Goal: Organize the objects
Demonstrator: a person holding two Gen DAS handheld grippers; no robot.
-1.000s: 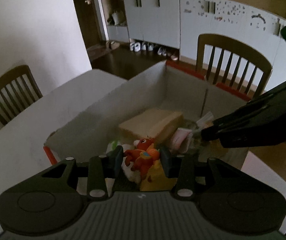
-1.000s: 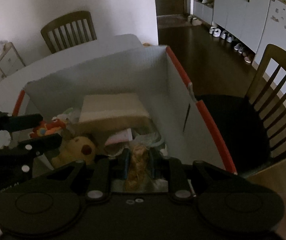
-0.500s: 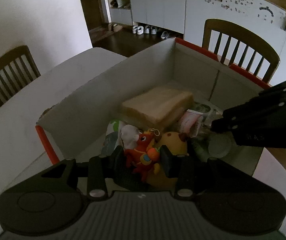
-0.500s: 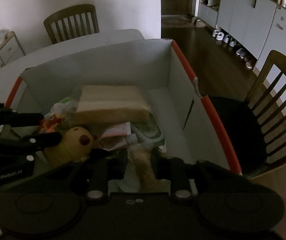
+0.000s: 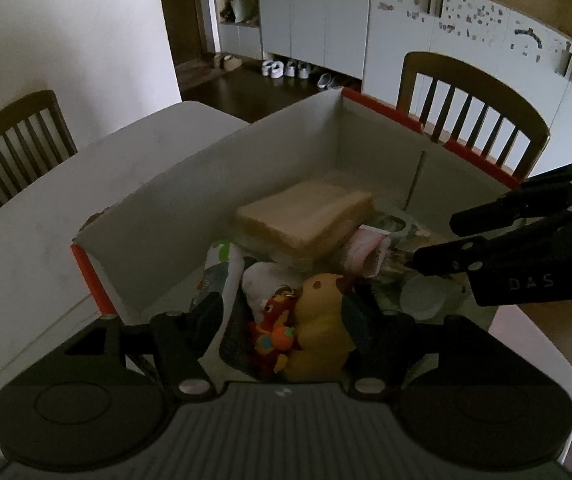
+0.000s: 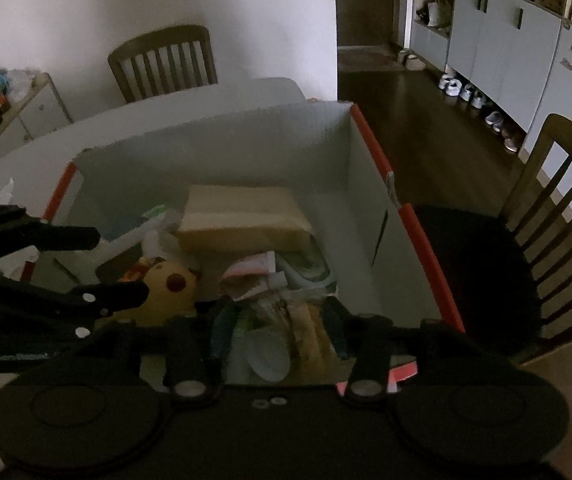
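Observation:
A grey box with orange rims (image 5: 214, 184) (image 6: 369, 148) stands on the white table. In it lie a tan block (image 5: 305, 216) (image 6: 242, 216), a yellow plush (image 5: 321, 320) (image 6: 166, 284), a small red toy (image 5: 274, 328), a pink packet (image 5: 365, 248) (image 6: 250, 272), a white lid (image 5: 421, 300) (image 6: 266, 356) and a brown snack packet (image 6: 309, 340). My left gripper (image 5: 286, 316) is open above the red toy and the plush. My right gripper (image 6: 278, 328) is open above the snack packet and the lid; it also shows in the left wrist view (image 5: 437, 244).
A white table (image 5: 46, 216) carries the box. Wooden chairs stand at the far left (image 5: 14, 136) and behind the box (image 5: 473, 108) (image 6: 557, 208). Grey cupboards (image 5: 325, 12) and shoes (image 5: 286, 68) line the far wall. A small cluttered cabinet (image 6: 18, 108) stands at the left.
Both grippers have opened over the box. The red toy and the snack packet, held between the fingers a second ago, now lie in the box among the other things. Both grippers have risen a little.

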